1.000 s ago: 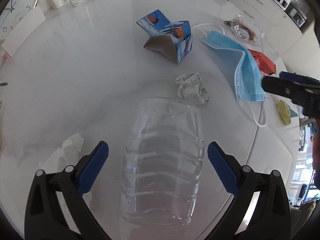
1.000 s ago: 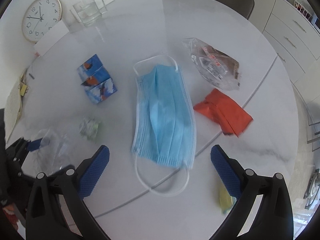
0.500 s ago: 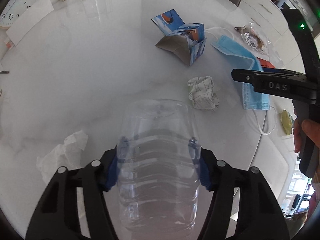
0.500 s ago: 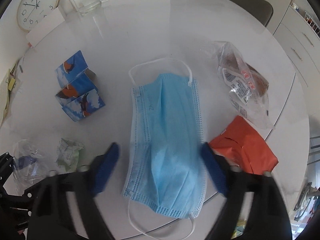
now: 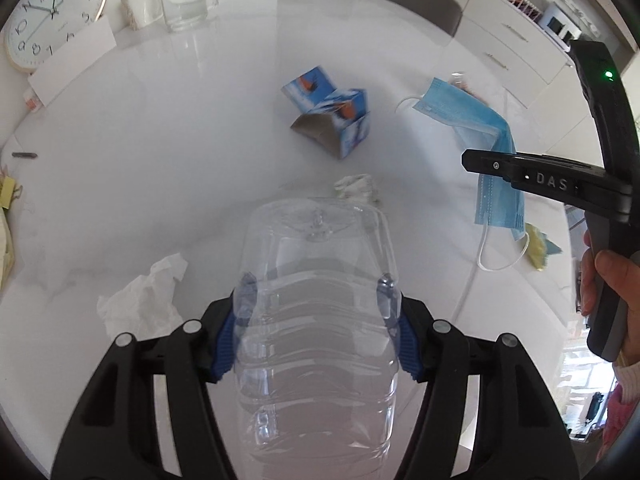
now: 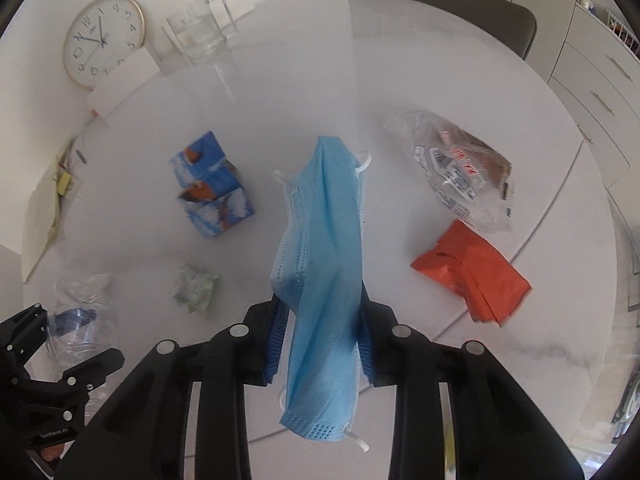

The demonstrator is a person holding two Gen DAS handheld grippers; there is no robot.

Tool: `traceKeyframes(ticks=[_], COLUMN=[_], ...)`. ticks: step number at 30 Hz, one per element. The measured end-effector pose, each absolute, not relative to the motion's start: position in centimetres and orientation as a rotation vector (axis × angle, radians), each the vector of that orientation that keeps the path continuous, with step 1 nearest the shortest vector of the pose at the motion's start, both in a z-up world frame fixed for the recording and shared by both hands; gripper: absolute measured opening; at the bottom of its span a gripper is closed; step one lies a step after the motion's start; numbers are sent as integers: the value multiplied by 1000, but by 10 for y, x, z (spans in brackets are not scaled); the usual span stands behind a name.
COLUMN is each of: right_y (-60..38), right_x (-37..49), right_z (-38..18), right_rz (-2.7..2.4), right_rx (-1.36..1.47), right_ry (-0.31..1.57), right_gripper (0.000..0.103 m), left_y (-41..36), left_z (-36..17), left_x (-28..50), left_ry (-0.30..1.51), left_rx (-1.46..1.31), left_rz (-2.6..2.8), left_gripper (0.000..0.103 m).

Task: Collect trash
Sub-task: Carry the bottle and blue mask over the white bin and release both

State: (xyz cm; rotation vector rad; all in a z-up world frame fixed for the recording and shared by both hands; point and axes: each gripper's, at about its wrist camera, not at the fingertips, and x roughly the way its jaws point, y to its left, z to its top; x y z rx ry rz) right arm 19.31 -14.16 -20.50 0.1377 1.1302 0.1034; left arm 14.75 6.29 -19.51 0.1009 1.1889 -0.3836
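Note:
My left gripper [image 5: 316,316] is shut on a clear plastic bottle [image 5: 316,280], held above the white round table [image 5: 160,120]. My right gripper [image 6: 322,344] is shut on a blue face mask [image 6: 324,240], which hangs folded between the pads, lifted off the table; it also shows in the left wrist view [image 5: 480,128]. On the table lie a blue printed carton [image 6: 210,192], a crumpled paper ball [image 6: 194,286], a clear food wrapper [image 6: 460,168], an orange-red wrapper [image 6: 472,276] and a white tissue [image 5: 144,296].
A wall clock [image 6: 102,38], a white card [image 6: 120,80] and a glass container [image 6: 200,30] stand at the table's far edge. A grey chair [image 6: 460,0] is behind the table. White drawers [image 6: 592,92] are on the right. A yellow-green scrap [image 5: 538,248] lies near the right edge.
My left gripper closed on the bottle and lifted it. My right gripper closed on the face mask and raised it off the table, so it now hangs folded.

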Motion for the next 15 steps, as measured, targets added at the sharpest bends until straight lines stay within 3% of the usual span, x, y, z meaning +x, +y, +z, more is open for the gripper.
traceKeyframes(ticks=[6,15], right_y=[-159,-236], right_x=[132,12], right_z=[-172,-151], right_rz=[117,-18], right_rx=[183,257], right_ry=[1069,1039], right_gripper=[31,31], left_y=[44,-54], left_z=[-171,-150], left_x=[111,38], left_ry=[1151,1141], left_rx=[124,178], left_rz=[-427,-626], left_gripper=[61,61])
